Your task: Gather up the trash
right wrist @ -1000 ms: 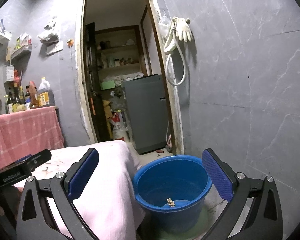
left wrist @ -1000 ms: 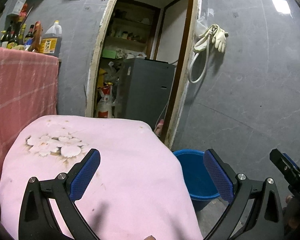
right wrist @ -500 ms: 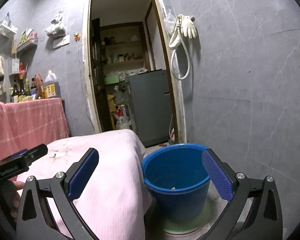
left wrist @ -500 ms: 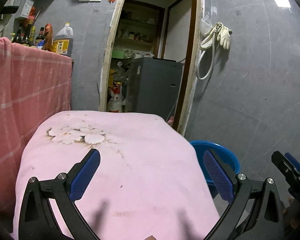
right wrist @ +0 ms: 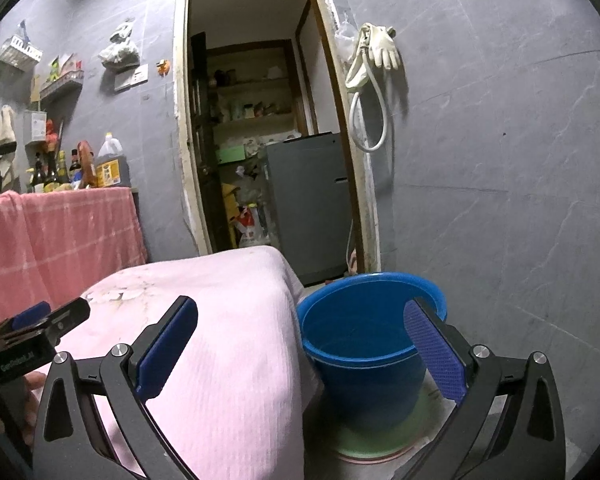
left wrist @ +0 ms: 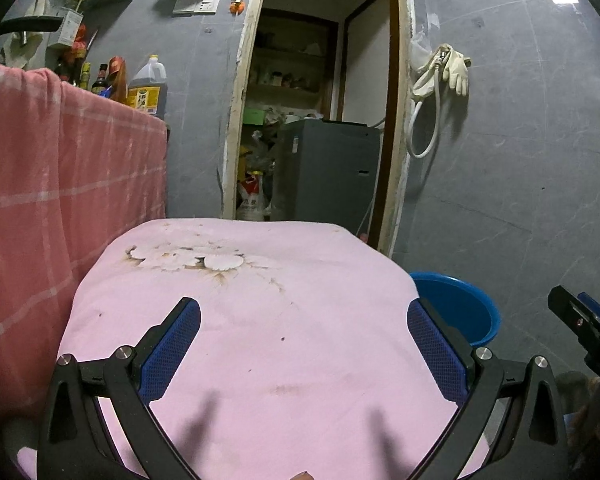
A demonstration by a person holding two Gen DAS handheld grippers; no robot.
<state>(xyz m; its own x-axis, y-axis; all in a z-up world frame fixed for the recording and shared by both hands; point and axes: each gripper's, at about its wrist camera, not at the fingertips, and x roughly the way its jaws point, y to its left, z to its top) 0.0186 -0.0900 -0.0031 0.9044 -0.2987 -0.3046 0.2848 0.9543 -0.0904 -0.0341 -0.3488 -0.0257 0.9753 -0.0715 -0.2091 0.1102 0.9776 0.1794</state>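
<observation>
Both tongs (left wrist: 304,354) (right wrist: 300,350) level, agape, empty

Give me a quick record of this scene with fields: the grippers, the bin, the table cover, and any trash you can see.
left gripper: open, empty, above the pink cloth
right gripper: open, empty, facing the cloth's edge and the bucket
blue bucket: upright on a green disc, right of the cloth
trash: none visible on the cloth; bucket contents cannot be seen
</observation>
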